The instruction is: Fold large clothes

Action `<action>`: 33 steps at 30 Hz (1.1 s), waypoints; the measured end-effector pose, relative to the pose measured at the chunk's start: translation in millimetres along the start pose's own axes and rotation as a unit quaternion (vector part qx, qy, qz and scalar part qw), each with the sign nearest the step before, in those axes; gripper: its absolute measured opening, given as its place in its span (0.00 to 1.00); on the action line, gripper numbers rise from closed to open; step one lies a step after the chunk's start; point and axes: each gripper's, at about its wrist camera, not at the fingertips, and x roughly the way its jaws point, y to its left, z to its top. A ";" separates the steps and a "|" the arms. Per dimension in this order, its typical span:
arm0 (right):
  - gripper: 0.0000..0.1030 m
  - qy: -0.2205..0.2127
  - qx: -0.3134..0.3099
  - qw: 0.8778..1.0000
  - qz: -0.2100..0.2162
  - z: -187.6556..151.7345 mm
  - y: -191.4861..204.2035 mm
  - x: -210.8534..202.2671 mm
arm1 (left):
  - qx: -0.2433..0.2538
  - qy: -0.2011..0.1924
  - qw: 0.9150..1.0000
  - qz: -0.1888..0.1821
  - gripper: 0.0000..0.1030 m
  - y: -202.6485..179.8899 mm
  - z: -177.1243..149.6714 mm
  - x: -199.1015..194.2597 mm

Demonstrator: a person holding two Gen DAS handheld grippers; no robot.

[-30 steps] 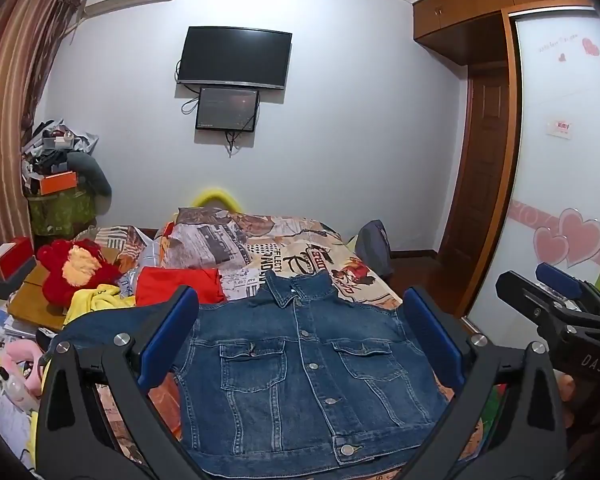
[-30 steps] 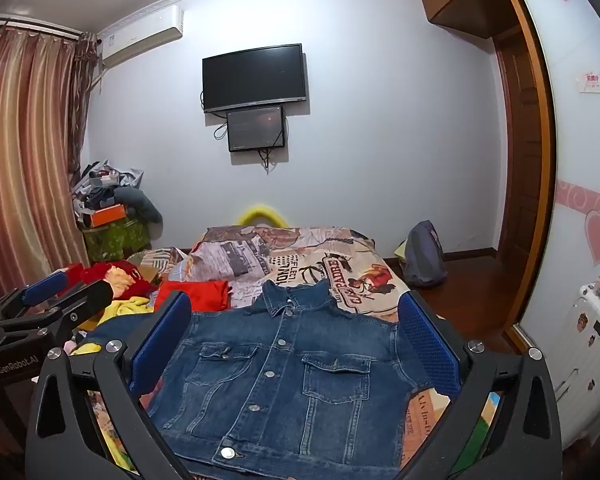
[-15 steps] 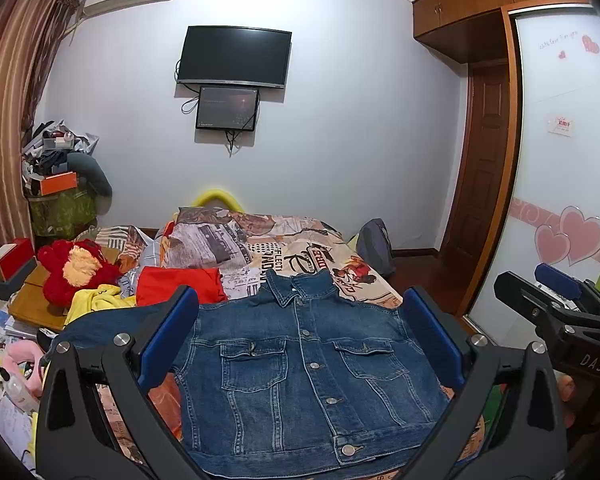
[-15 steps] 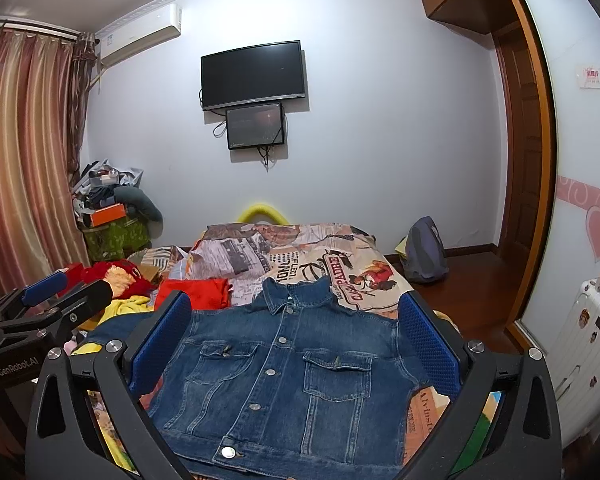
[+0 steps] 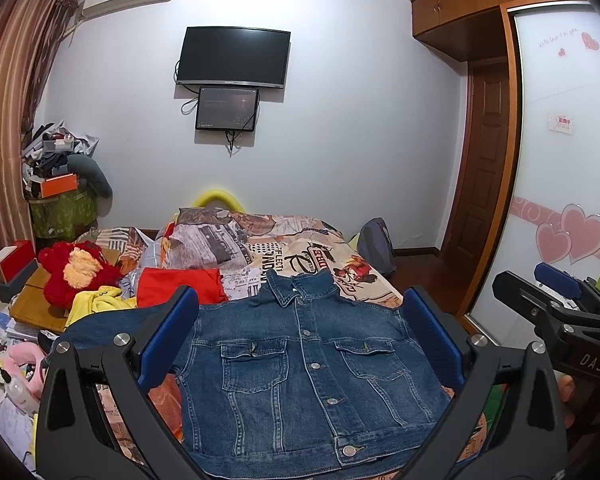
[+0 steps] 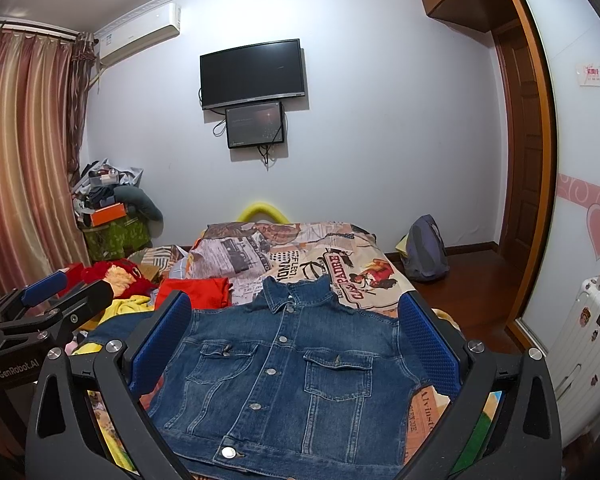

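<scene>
You're facing a bed (image 5: 308,248) with a printed cover, a dark TV (image 5: 234,57) on the wall beyond. Your left gripper (image 5: 300,332) is spread wide, fingers touching nothing. Your right gripper (image 6: 296,328) is just as wide, empty too. The denim jacket (image 5: 304,372) lies flat, buttoned, collar away from you, a red cloth (image 5: 178,286) beside its shoulder.

Left tongs (image 5: 300,328) and right tongs (image 6: 296,328) — both spread wide, side by side
</scene>
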 end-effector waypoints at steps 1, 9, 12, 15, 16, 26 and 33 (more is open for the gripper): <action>1.00 0.000 0.000 1.000 0.000 0.5 -0.5 0.2 | 0.001 0.000 1.000 0.001 1.00 0.1 -0.1 0.1; 1.00 0.001 0.000 1.000 0.000 1.3 -0.2 0.1 | 0.006 -0.001 1.000 0.003 1.00 -4.2 -0.4 -0.7; 1.00 0.001 0.000 1.000 0.000 1.4 -0.2 0.0 | 0.006 -0.001 1.000 0.003 1.00 -4.4 -0.6 -0.5; 1.00 0.000 -0.001 1.000 0.000 1.7 -0.3 -0.2 | 0.004 0.000 1.000 0.003 1.00 -5.2 -0.6 0.0; 1.00 0.000 0.000 1.000 0.000 2.0 -0.6 0.1 | 0.004 0.000 1.000 0.003 1.00 -5.4 -0.8 0.1; 1.00 0.001 0.000 1.000 0.000 1.8 -0.7 0.2 | 0.004 0.002 1.000 0.003 1.00 -4.8 -1.1 0.8; 1.00 0.004 0.001 1.000 -0.002 3.1 -0.1 0.5 | 0.006 0.002 1.000 0.005 1.00 -4.5 -0.9 2.9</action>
